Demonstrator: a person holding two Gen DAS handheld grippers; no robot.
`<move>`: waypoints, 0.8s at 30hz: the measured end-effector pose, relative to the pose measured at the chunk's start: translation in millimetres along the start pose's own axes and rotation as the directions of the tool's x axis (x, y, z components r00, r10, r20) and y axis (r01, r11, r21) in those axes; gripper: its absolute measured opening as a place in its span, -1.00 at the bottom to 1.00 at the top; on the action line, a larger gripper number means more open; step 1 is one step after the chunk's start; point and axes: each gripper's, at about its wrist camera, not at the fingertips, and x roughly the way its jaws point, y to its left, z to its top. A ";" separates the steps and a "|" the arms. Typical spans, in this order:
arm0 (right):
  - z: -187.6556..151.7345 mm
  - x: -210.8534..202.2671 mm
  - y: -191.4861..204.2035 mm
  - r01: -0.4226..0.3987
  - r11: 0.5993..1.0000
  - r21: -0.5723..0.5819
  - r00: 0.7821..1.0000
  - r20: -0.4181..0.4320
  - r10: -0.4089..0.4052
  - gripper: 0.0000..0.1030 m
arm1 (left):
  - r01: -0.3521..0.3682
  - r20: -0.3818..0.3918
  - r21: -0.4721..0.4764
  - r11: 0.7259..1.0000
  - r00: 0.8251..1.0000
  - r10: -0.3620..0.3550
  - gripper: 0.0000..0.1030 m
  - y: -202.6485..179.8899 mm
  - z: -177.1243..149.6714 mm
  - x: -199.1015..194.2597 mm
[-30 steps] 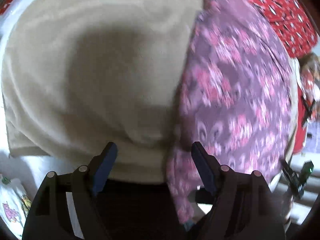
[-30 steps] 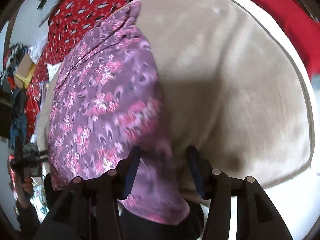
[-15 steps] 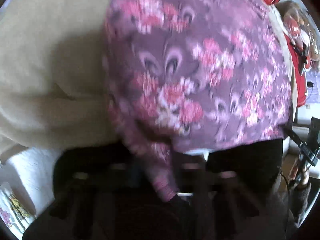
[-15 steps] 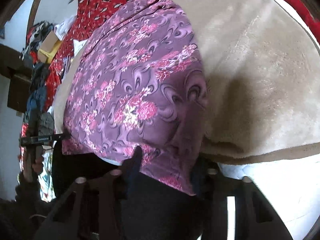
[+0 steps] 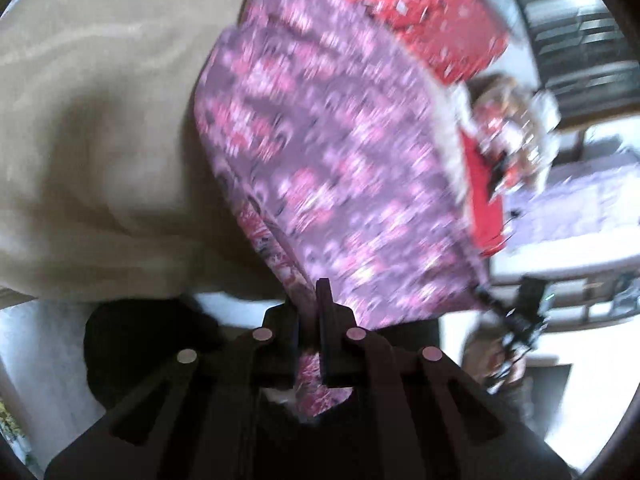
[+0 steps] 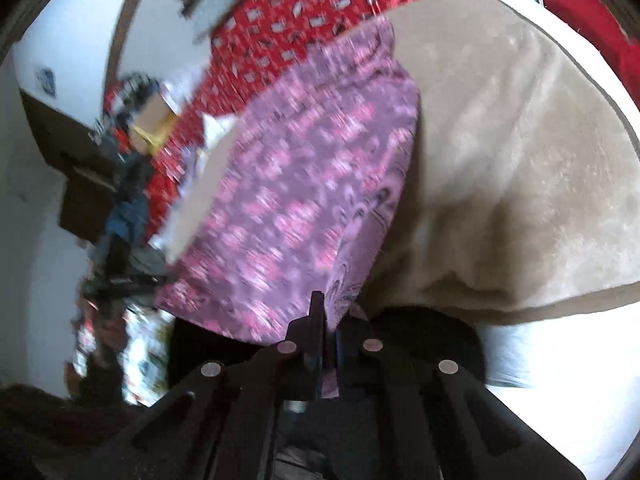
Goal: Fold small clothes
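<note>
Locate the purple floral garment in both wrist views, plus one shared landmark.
Left wrist: purple floral garment fills the centre and right, its near edge pinched in the left gripper.
Right wrist: it fills centre-left, its near edge pinched in the right gripper.
Shared landmark: beige blanket beneath it.

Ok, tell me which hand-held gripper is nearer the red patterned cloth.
Neither clearly. The left hand-held gripper and the right hand-held gripper each pinch a near corner of the purple floral garment; the red patterned cloth lies beyond its far edge from both.
</note>
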 end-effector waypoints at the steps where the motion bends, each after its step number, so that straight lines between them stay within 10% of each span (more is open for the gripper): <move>1: 3.4 -2.0 1.5 -0.023 1.000 0.012 1.000 0.013 0.023 -0.93 | 0.019 0.015 -0.008 1.000 1.000 -0.019 -0.91 -2.8 9.9 -2.4; 13: 86.6 2.1 13.4 -0.186 0.978 0.094 0.969 0.182 0.167 -0.93 | 0.083 0.138 -0.151 0.985 0.988 -0.063 -0.91 13.1 87.7 -23.6; 24: 224.9 58.0 -33.9 -0.227 0.944 0.239 0.935 0.324 0.143 -0.93 | 0.153 0.241 -0.241 0.959 0.966 -0.093 -0.91 22.3 239.0 3.3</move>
